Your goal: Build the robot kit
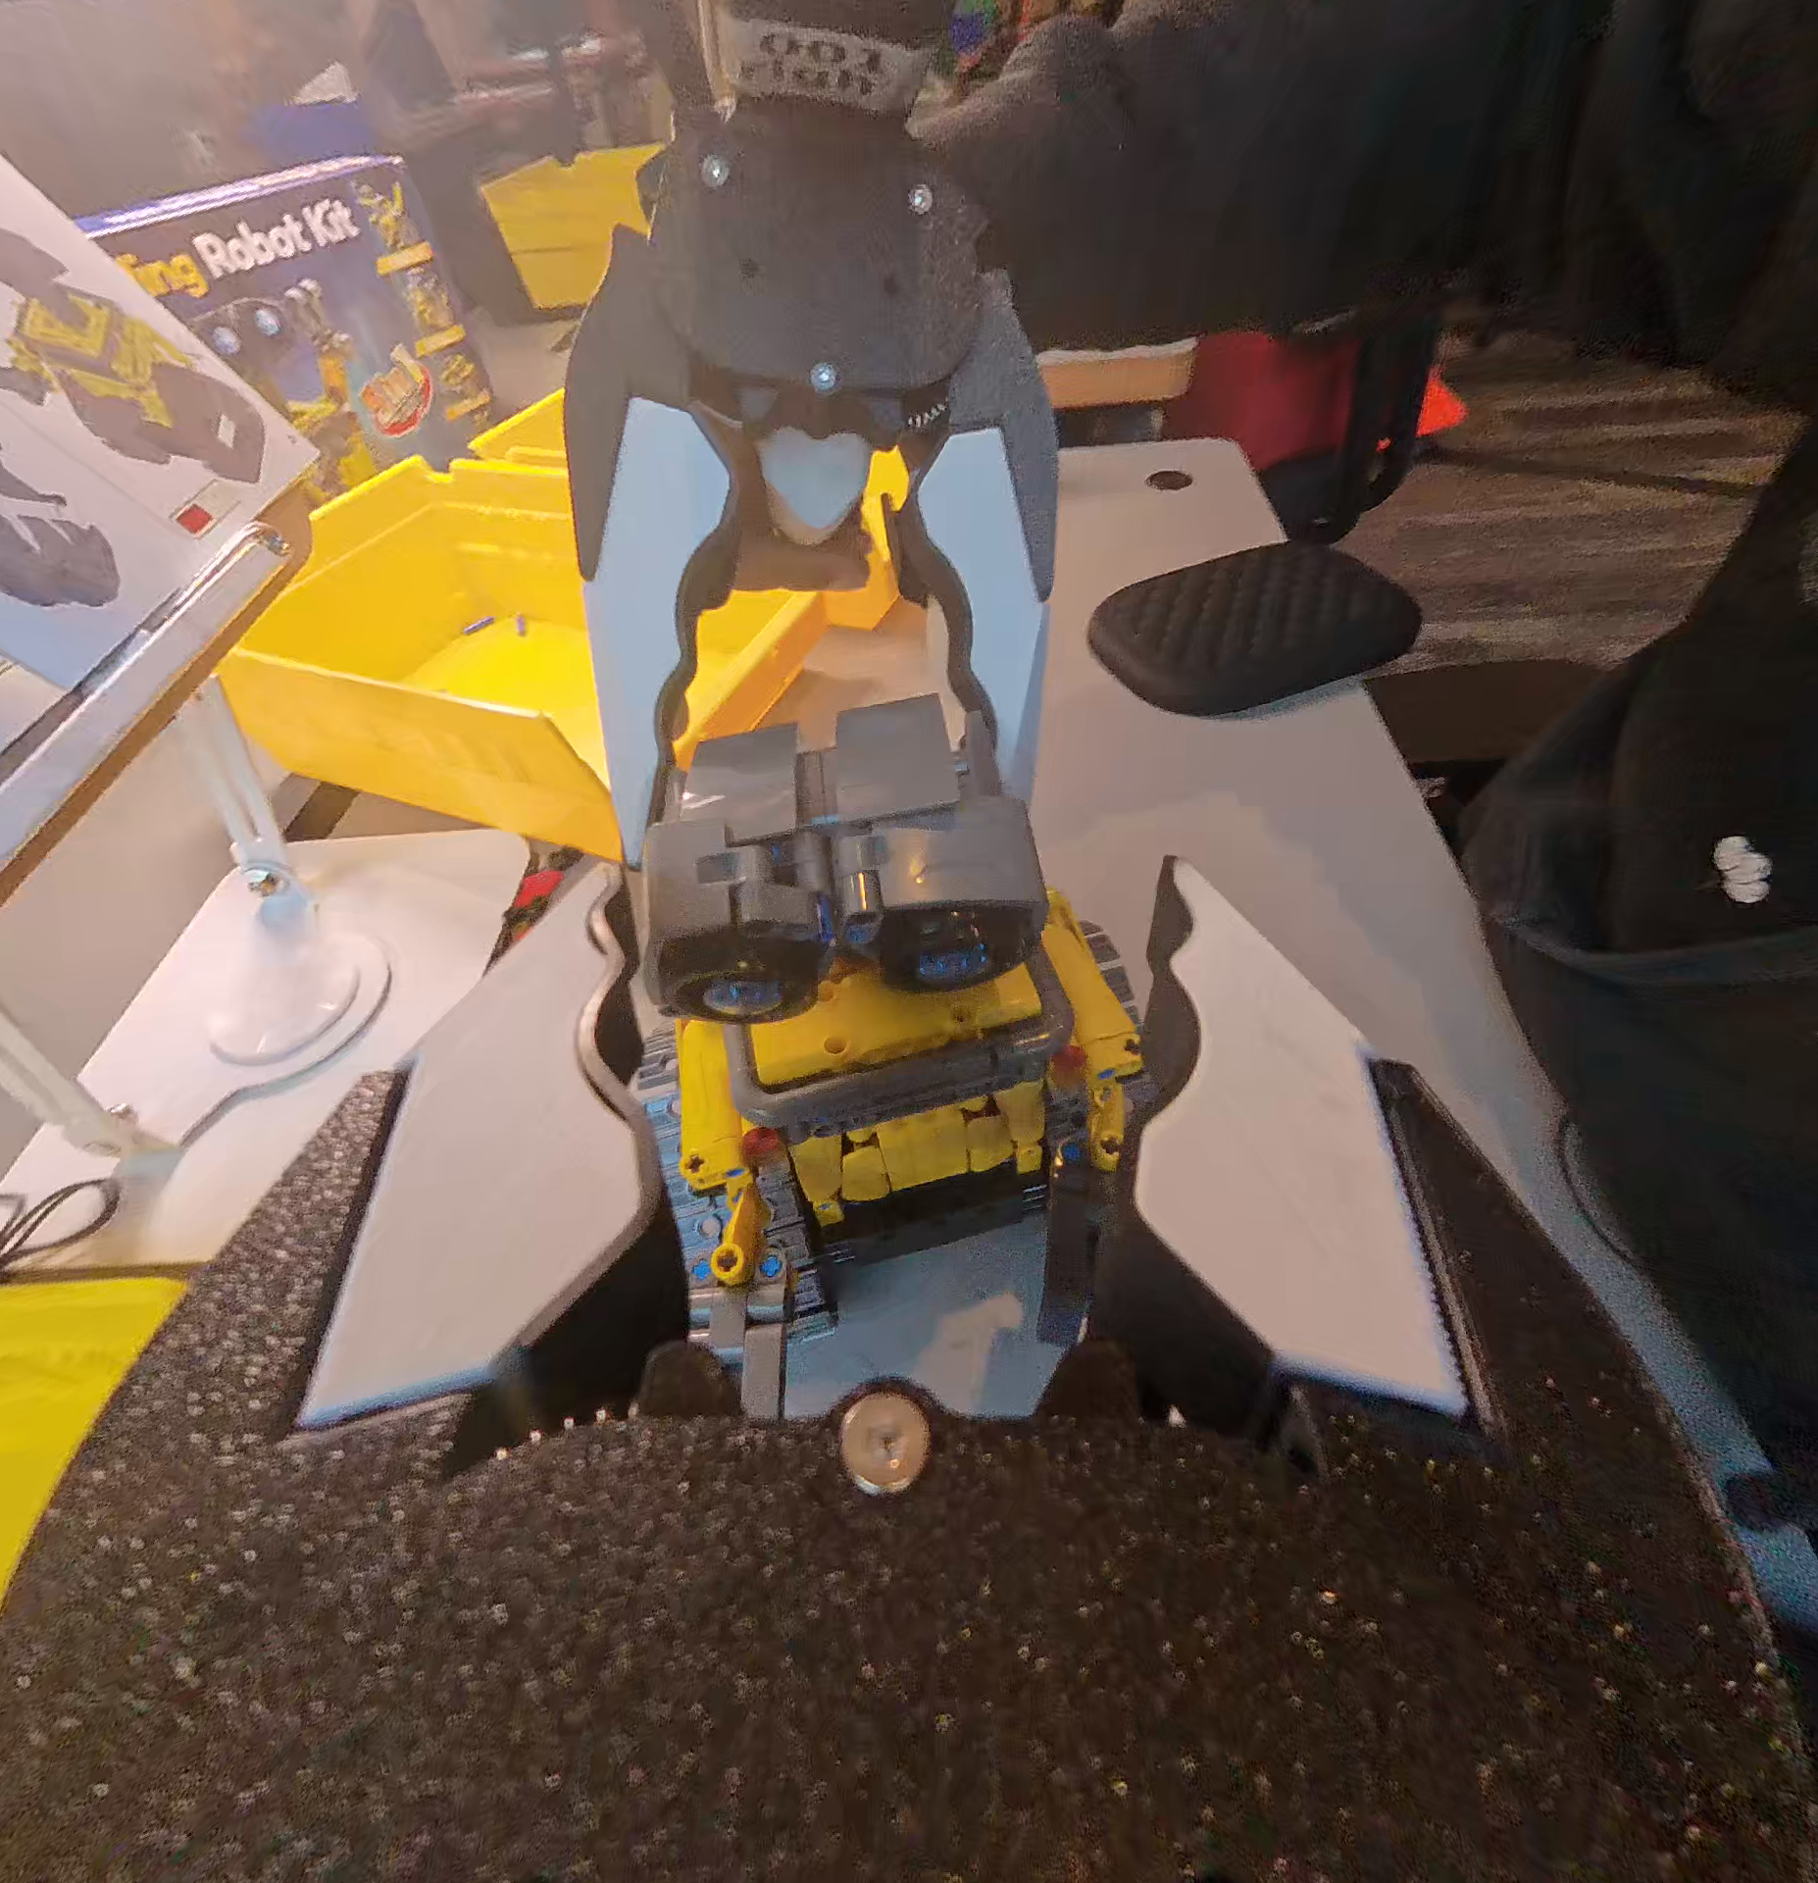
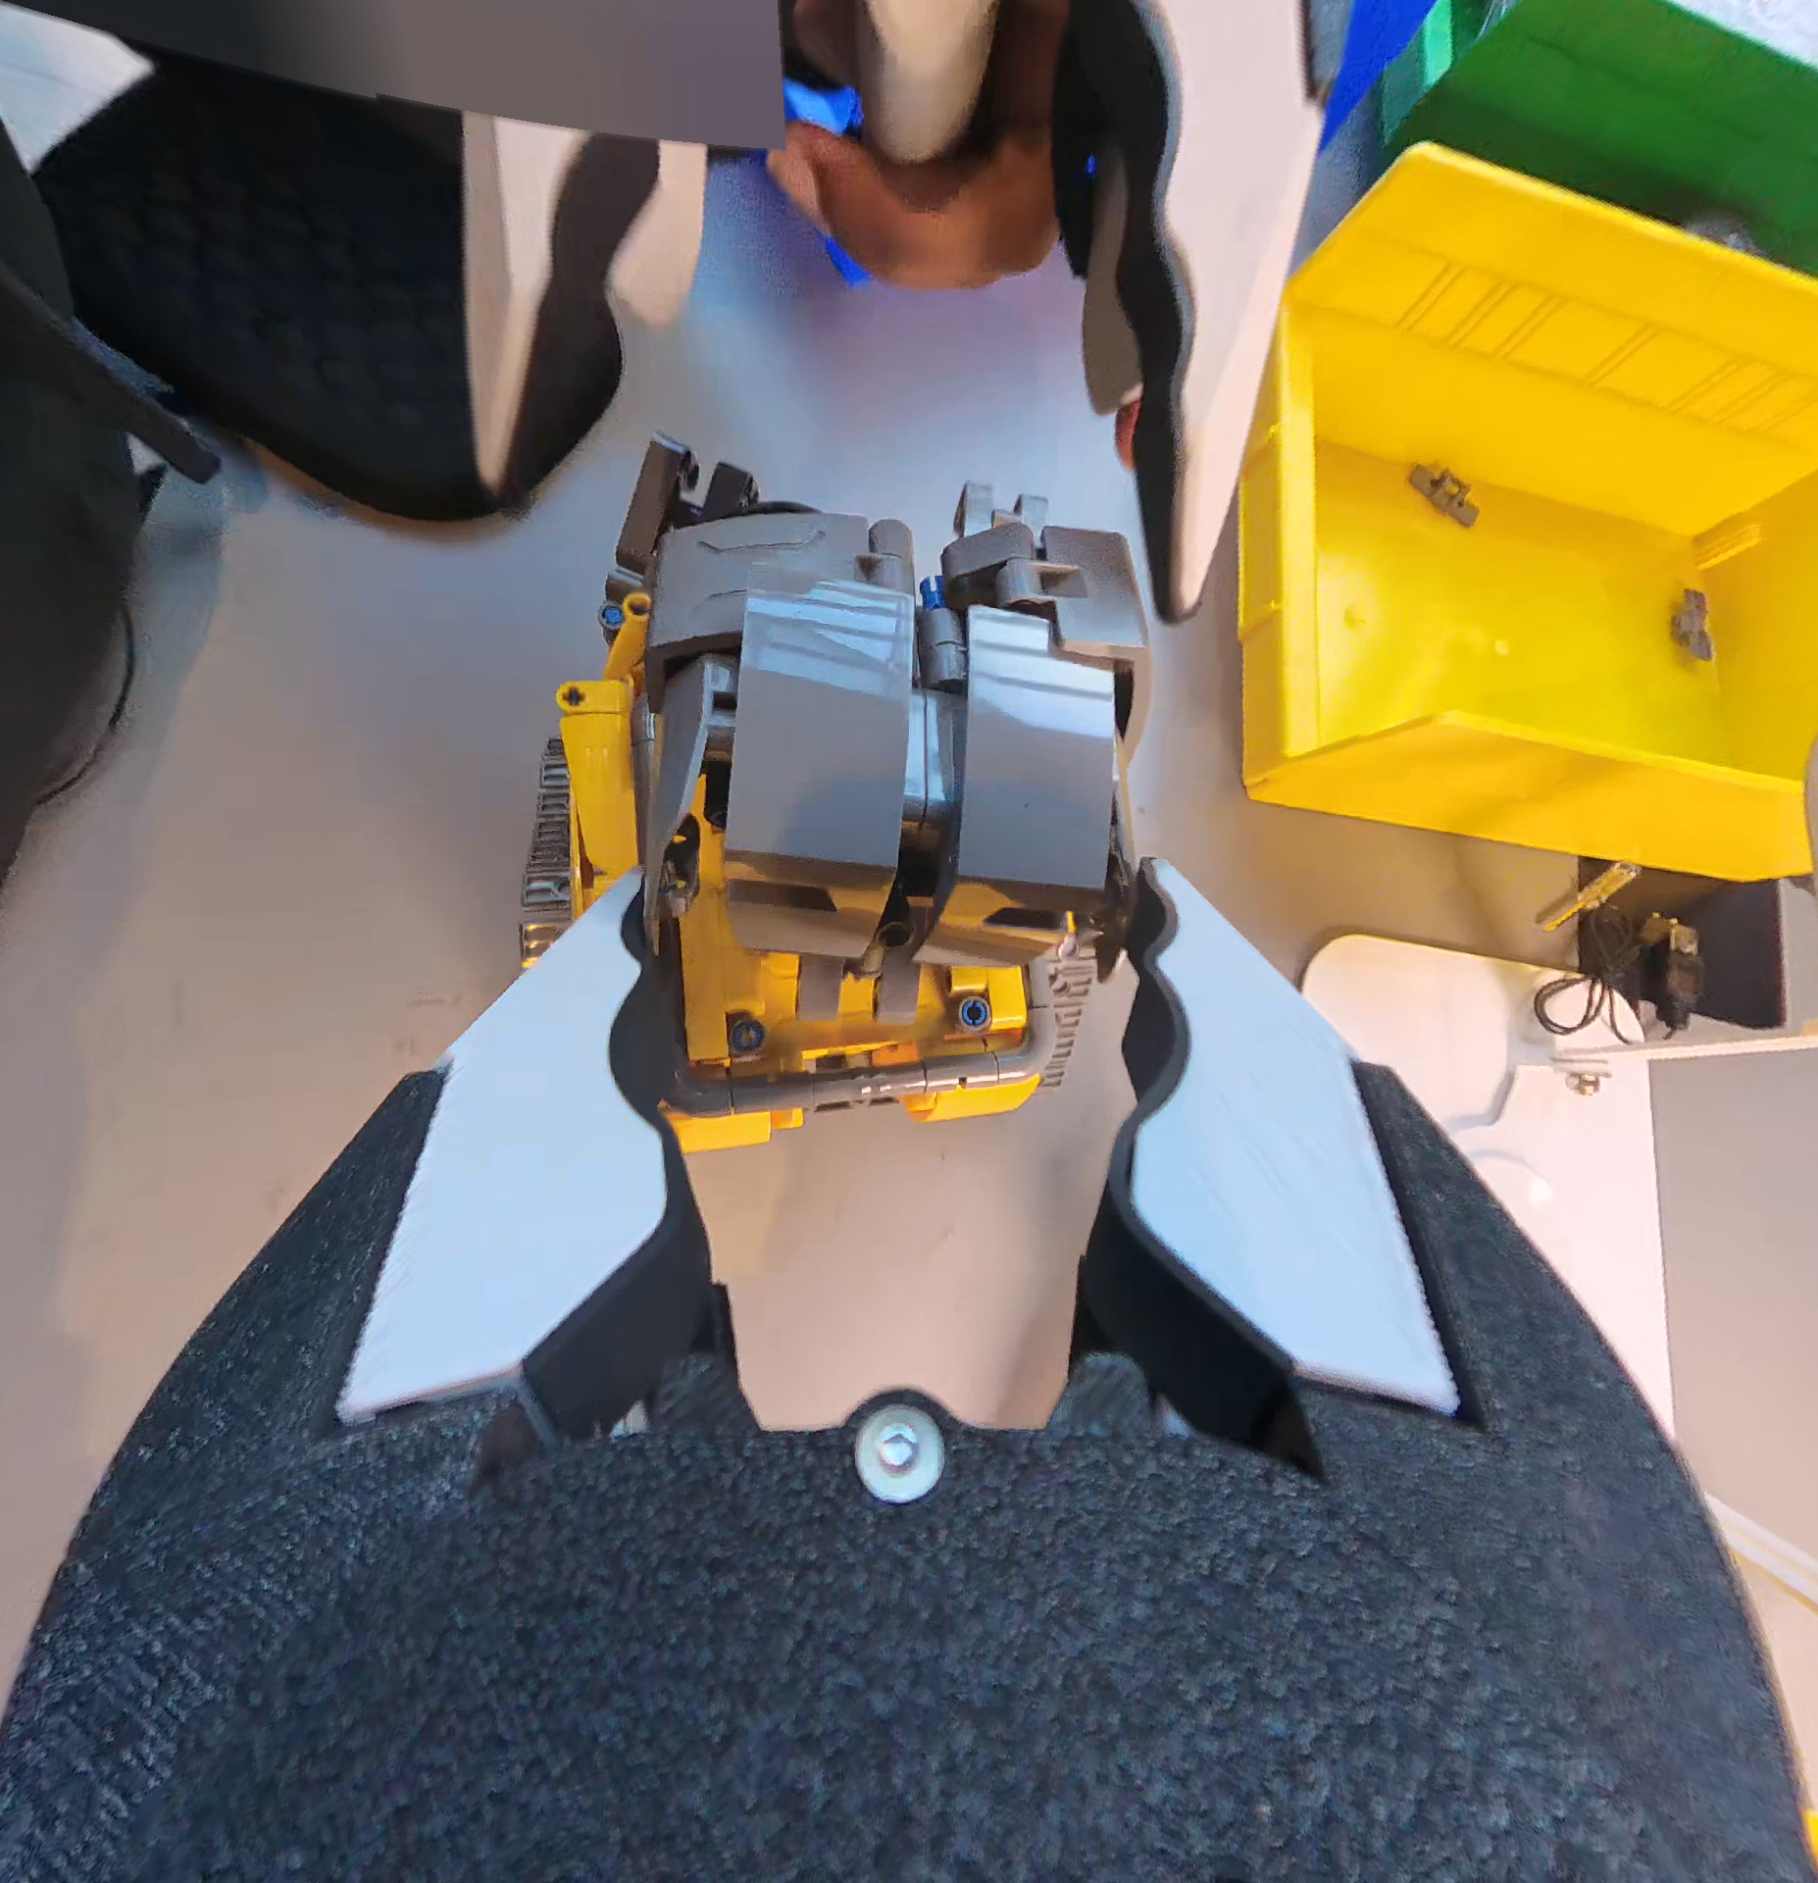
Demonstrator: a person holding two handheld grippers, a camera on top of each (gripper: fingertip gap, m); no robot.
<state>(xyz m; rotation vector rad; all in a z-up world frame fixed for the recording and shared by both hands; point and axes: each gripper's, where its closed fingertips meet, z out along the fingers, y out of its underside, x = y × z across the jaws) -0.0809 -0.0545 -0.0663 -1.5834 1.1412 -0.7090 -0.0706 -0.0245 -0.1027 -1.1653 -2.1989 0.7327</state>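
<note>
A brick-built robot stands on the white table [image 1: 1241, 815]. It has a yellow body [image 1: 885, 1039] with tracks and a grey binocular head [image 1: 834, 866]. My left gripper [image 1: 890, 886] is open and straddles the body, its tips close to the tracks. My right gripper [image 1: 813, 805] reaches in from the far side and is shut on the grey head. In the right wrist view my right gripper [image 2: 893, 881] has its fingertips against the sides of the head [image 2: 834, 734], above the yellow body [image 2: 844, 1019]. The left gripper [image 2: 839, 550] shows beyond, held by a hand [image 2: 915, 224].
Yellow bins [image 1: 406, 632] stand behind the robot; one [image 2: 1496, 795] holds a few small grey parts. A kit box [image 1: 304, 296] and an instruction sheet [image 1: 90, 408] on a white stand [image 1: 294, 978] are at the left. A black chair armrest [image 1: 1251, 632] overhangs the table's right side. There is about 6 cm between the tips of the two grippers.
</note>
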